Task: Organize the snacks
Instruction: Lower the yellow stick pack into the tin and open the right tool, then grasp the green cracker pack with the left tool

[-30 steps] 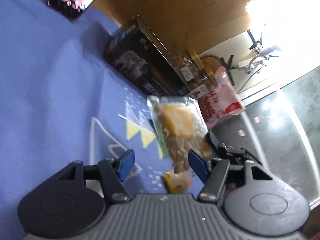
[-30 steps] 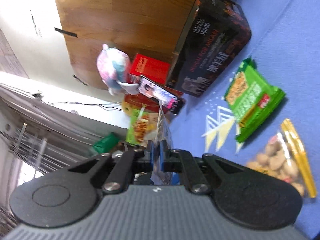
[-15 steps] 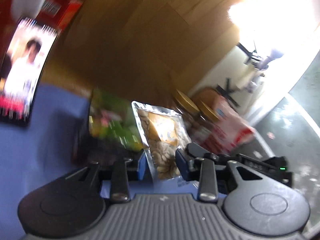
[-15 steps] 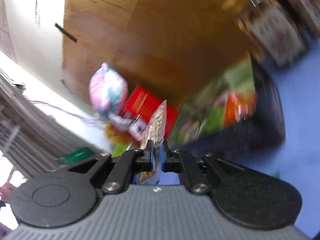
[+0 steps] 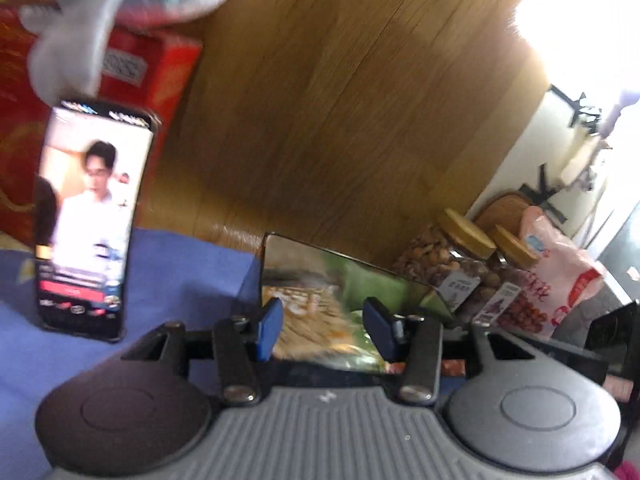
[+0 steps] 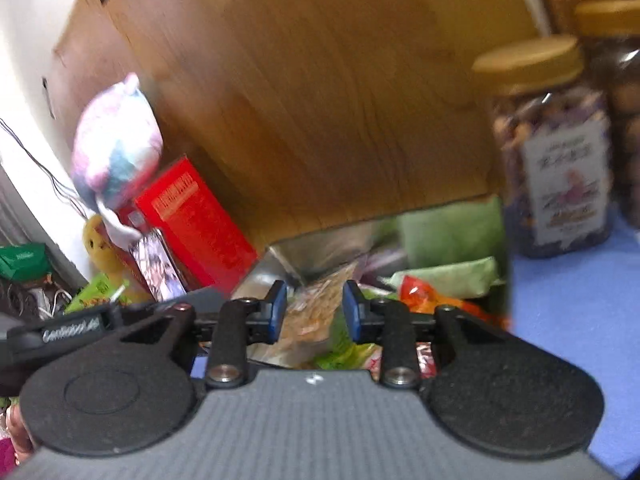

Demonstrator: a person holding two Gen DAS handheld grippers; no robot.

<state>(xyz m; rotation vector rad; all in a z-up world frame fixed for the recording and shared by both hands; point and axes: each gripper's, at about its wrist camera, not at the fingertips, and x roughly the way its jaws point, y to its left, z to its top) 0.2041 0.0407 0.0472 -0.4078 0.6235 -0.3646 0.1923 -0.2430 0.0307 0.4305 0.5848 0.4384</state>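
Observation:
A black box with a silvery inside (image 5: 344, 260) (image 6: 296, 256) stands open on the blue cloth, holding green and orange snack packets. My left gripper (image 5: 324, 330) hovers at its near rim, its jaws opening. A blurred tan nut packet (image 5: 308, 312) lies in the box past the blue pads (image 5: 270, 328), and they do not touch it. My right gripper (image 6: 315, 312) is over the same box, jaws also opening. A clear packet of nuts (image 6: 308, 330) sits between its pads, free of both.
Nut jars with wooden lids (image 5: 460, 256) (image 6: 552, 160) and a pink bag (image 5: 560, 272) stand right of the box. At the left are a lit phone (image 5: 88, 220) (image 6: 156, 268), a red carton (image 6: 196, 220) and a plush toy (image 6: 116, 152). A wooden panel rises behind.
Both grippers carried their packets up from the blue cloth to the black box. Half a second ago each was still clamped on its packet; now both have parted and the packets lie in the box.

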